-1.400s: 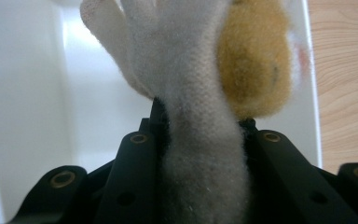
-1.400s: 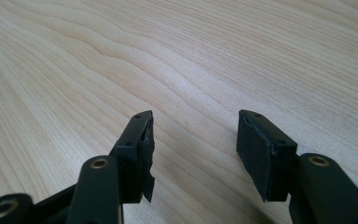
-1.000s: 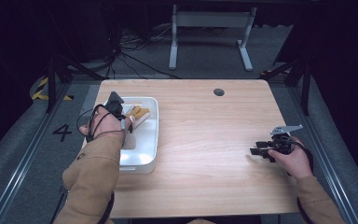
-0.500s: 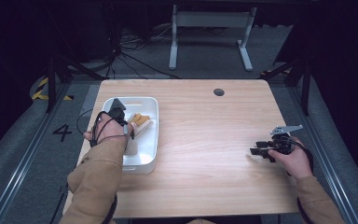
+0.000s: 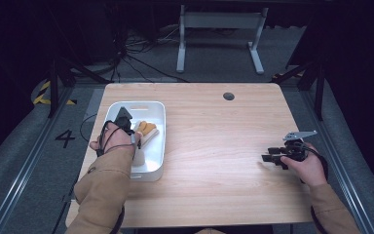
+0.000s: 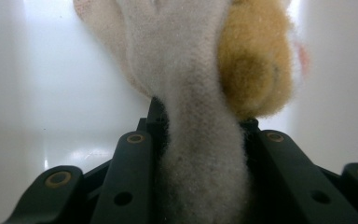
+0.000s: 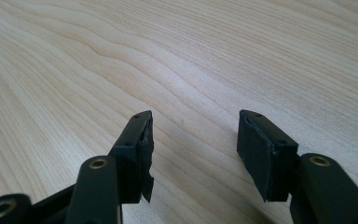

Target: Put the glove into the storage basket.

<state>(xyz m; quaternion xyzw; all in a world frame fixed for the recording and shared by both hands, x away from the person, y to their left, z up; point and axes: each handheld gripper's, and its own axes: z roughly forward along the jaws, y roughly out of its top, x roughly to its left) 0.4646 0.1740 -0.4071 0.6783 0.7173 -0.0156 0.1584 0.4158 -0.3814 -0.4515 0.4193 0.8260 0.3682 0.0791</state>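
Observation:
A fuzzy white and orange plush toy [image 6: 200, 70] sits between the jaws of my left gripper [image 6: 200, 122], which is shut on its white part. In the high view the left gripper [image 5: 126, 122] is over the white tray [image 5: 157, 146] at the table's left. The plush toy [image 5: 146, 129] sticks out to the gripper's right inside the tray. My right gripper [image 5: 271, 157] is low over the wooden table [image 5: 214, 146] near its right edge. In its own view the right gripper [image 7: 193, 123] stands open with bare wood between its pads.
A round dark hole [image 5: 229, 96] is in the tabletop at the back. White desk legs [image 5: 219, 39] and cables lie on the floor beyond the table. Metal rails run along both sides.
My left gripper has drawn back slightly toward the near side of the tray, and the plush toy has come with it. The right gripper has stayed still.

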